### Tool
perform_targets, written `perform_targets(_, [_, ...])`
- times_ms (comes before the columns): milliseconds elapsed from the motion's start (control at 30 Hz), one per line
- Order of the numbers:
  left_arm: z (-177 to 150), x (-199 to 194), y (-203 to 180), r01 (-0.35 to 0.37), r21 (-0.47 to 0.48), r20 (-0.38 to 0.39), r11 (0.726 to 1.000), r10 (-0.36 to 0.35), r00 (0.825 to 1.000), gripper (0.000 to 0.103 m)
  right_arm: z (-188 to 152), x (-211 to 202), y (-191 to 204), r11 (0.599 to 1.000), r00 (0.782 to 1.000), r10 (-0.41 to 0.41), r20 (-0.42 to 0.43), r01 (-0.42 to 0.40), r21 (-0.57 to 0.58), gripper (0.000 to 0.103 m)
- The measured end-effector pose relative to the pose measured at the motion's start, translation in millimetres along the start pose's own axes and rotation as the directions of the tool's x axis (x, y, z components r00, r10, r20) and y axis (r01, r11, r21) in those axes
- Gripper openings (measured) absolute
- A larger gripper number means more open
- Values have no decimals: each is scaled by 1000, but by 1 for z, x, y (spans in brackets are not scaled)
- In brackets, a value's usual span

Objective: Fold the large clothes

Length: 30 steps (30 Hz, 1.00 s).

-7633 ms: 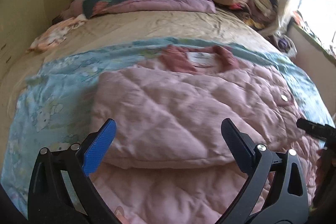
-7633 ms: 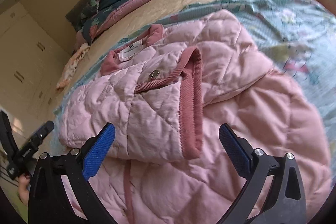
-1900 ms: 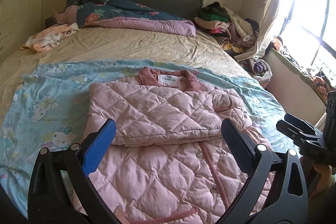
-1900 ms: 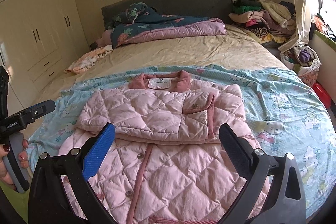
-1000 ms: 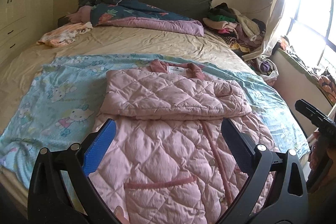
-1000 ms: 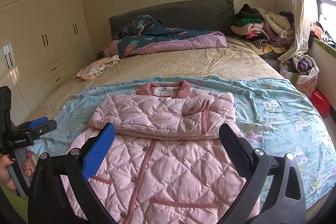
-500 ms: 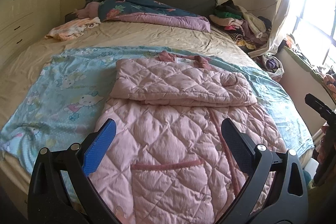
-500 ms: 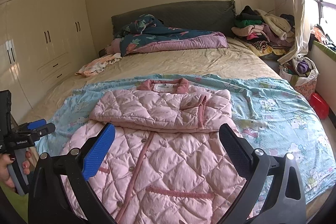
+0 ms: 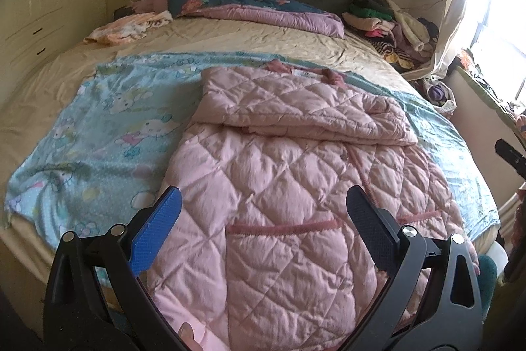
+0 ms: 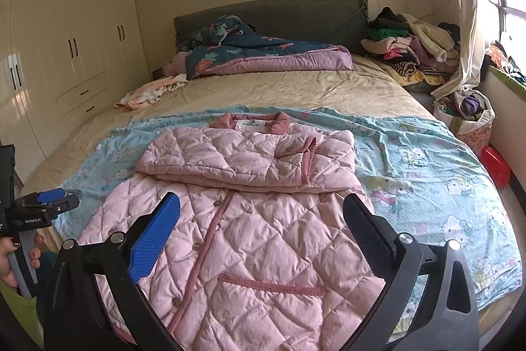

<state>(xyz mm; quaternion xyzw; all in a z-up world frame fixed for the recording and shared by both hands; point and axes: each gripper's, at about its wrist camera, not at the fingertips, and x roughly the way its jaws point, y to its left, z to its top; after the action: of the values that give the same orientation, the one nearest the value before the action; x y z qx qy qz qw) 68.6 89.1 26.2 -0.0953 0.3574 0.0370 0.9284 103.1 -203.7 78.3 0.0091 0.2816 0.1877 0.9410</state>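
Observation:
A pink quilted coat (image 9: pixel 282 173) lies face up on a light blue cartoon-print sheet (image 9: pixel 108 134) on the bed. Both sleeves are folded across its chest, and its hem hangs over the near edge. It also shows in the right wrist view (image 10: pixel 250 219). My left gripper (image 9: pixel 263 219) is open and empty above the coat's lower left part. My right gripper (image 10: pixel 259 222) is open and empty above the coat's lower middle. The left gripper shows at the left edge of the right wrist view (image 10: pixel 42 209), apart from the coat.
A dark floral quilt (image 10: pixel 256 51) lies at the headboard. A clothes pile (image 10: pixel 411 48) sits at the far right corner. A small peach garment (image 10: pixel 151 92) lies at the far left. Wardrobes (image 10: pixel 65 55) stand left. A basket (image 10: pixel 466 114) and a red box (image 10: pixel 496 166) stand right.
Both grippers have drawn back from the folded sleeves toward the foot of the bed, and more of the coat's lower half and hem now shows. Both stay open.

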Motion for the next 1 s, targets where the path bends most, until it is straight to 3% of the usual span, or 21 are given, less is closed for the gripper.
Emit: perform_targets(1000, [-63,10,49,-90,-31,-140,996,85,987,94,-46,-9,-37,998,995,-71,-76,70,-4,99])
